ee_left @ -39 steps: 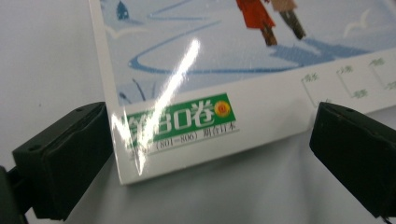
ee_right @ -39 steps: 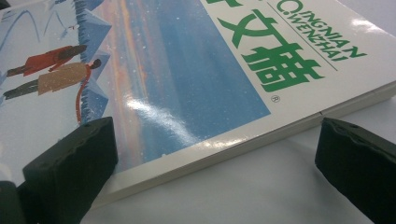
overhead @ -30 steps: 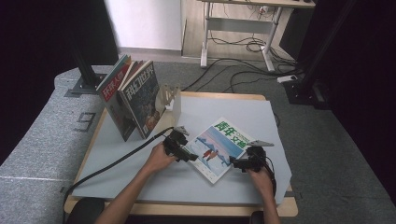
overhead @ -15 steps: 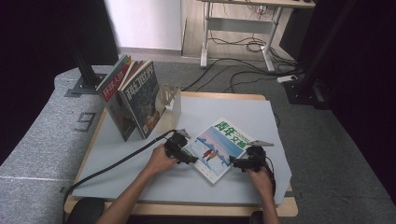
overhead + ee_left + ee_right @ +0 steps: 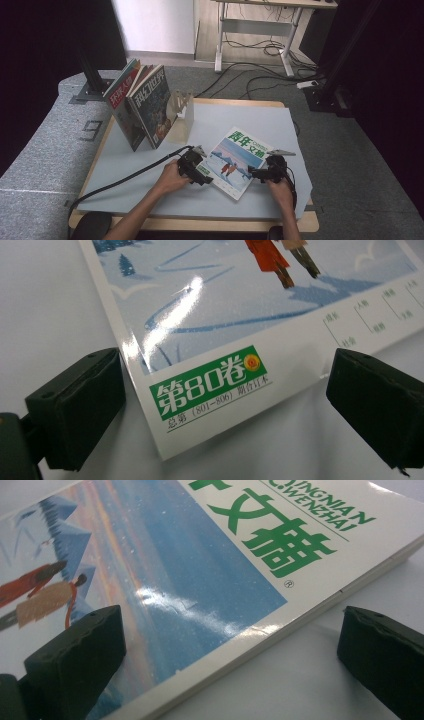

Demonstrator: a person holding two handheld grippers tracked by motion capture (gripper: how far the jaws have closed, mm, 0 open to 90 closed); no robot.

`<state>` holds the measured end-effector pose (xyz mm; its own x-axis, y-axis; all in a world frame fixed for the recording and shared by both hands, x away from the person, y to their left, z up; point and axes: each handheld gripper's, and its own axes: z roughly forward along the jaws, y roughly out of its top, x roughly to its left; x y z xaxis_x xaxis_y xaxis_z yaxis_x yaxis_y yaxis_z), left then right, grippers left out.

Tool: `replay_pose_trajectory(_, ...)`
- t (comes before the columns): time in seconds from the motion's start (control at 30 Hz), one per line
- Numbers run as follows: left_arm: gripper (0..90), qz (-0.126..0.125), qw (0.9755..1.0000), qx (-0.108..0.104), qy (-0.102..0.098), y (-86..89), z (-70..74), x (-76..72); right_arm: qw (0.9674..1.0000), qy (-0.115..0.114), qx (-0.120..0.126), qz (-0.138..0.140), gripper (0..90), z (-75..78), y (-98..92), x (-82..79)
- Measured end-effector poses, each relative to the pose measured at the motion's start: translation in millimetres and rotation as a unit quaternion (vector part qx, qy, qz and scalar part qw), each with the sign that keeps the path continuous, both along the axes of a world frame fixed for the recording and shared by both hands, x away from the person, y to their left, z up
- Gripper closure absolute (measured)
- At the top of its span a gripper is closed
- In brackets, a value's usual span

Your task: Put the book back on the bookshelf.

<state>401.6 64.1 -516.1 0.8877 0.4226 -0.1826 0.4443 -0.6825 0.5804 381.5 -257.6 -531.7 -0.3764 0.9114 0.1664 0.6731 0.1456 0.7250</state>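
Left tongs (image 5: 196,167) and right tongs (image 5: 260,172) both wide apart, one at each side of the snowy magazine (image 5: 236,161) lying flat on the tabletop (image 5: 150,160); best to slide low, pinch both edges together, lift evenly.

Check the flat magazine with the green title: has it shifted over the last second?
No. In the high view the magazine lies at the same angle and spot relative to the metal bookend and the table's front edge as before.

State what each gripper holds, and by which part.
Nothing held. Left gripper stands open around the magazine's near corner; right gripper open astride its side edge.
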Motion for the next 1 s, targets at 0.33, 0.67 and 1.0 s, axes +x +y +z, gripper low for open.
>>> replay_pose_trajectory(0.33,2.2,-0.033,0.9992,-0.010,0.017,-3.0,0.7,-12.5,0.9997,0.012,0.001,-0.022,0.0,1.4,-5.4,11.9)
replay_pose_trajectory(0.67,6.2,-0.013,0.9984,-0.048,0.027,-0.1,-1.8,5.1,0.9992,0.027,-0.011,-0.027,2.6,6.4,2.5,20.1)
replay_pose_trajectory(1.0,3.3,-0.014,0.9988,-0.040,0.025,-3.7,-1.9,-5.7,0.9984,0.031,-0.002,-0.047,20.2,12.0,-2.7,18.8)
